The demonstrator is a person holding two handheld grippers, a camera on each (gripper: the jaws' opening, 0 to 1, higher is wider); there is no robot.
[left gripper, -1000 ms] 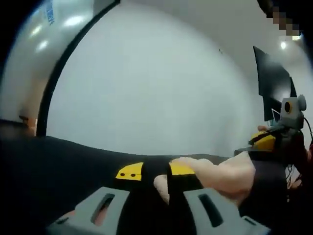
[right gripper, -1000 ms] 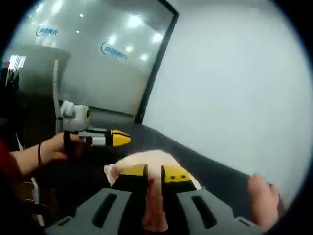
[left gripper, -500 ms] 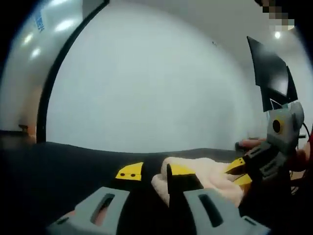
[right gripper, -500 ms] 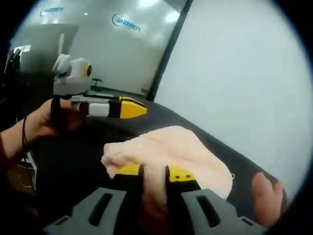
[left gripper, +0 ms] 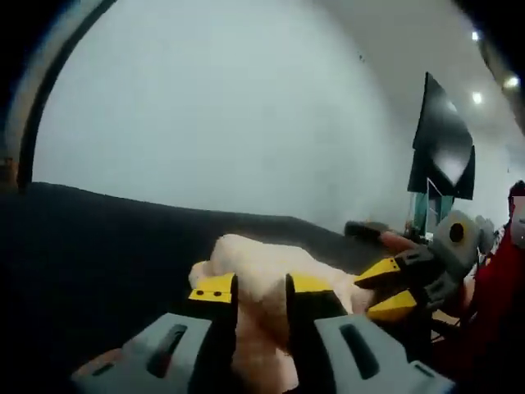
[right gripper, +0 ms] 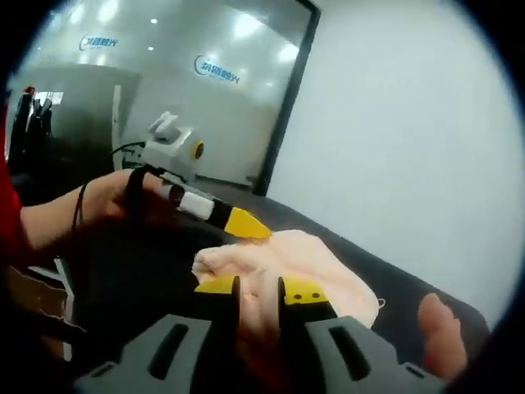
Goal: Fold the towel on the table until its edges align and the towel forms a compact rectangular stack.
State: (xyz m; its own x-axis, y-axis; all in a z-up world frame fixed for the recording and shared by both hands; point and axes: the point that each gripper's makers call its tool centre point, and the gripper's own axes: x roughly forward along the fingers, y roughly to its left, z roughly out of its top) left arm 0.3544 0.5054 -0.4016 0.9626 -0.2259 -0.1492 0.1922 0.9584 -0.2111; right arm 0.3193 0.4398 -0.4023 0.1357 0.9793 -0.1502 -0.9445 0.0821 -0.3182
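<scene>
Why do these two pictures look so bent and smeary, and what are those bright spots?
Both come through fisheye lenses, so straight edges bow. In the left gripper view the towel and table are soft with blur, and ceiling lamps glare at upper right. In the right gripper view the bright spots are lamps mirrored in the glass wall; the towel looks sharper, evenly lit, with faint shadow.
</scene>
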